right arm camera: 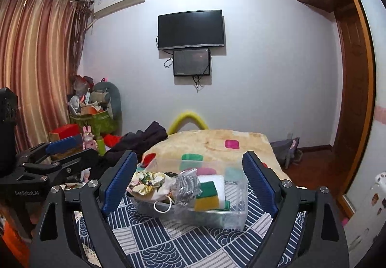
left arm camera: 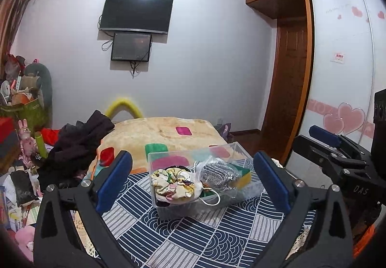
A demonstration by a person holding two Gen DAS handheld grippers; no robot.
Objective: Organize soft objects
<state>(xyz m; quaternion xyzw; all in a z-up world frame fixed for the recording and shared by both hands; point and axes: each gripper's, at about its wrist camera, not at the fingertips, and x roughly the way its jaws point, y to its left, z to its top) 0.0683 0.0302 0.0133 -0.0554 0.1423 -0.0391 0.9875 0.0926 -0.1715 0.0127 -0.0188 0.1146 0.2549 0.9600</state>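
Observation:
A clear plastic box (left arm camera: 238, 154) (right arm camera: 237, 210) stands on a blue-and-white patterned cloth (left arm camera: 193, 239) (right arm camera: 173, 243). Inside lie a floral fabric scrunchie (left arm camera: 172, 182) (right arm camera: 149, 182), a bag of grey metal scourers (left arm camera: 218, 175) (right arm camera: 187, 187), a yellow-green sponge (left arm camera: 242, 177) (right arm camera: 208, 195) and a white face mask with loop (left arm camera: 212, 198) (right arm camera: 164, 205). My left gripper (left arm camera: 193, 183) is open and empty, held in front of the box. My right gripper (right arm camera: 190, 186) is open and empty, also facing the box. Each gripper shows at the edge of the other's view.
A bed with a beige blanket (left arm camera: 164, 130) (right arm camera: 217, 140) lies behind the cloth. Dark clothes (left arm camera: 77, 142) (right arm camera: 142, 137) are piled at its left. Cluttered toys and boxes (left arm camera: 21, 123) (right arm camera: 91, 108) fill the left corner. A wardrobe (left arm camera: 337, 62) stands right.

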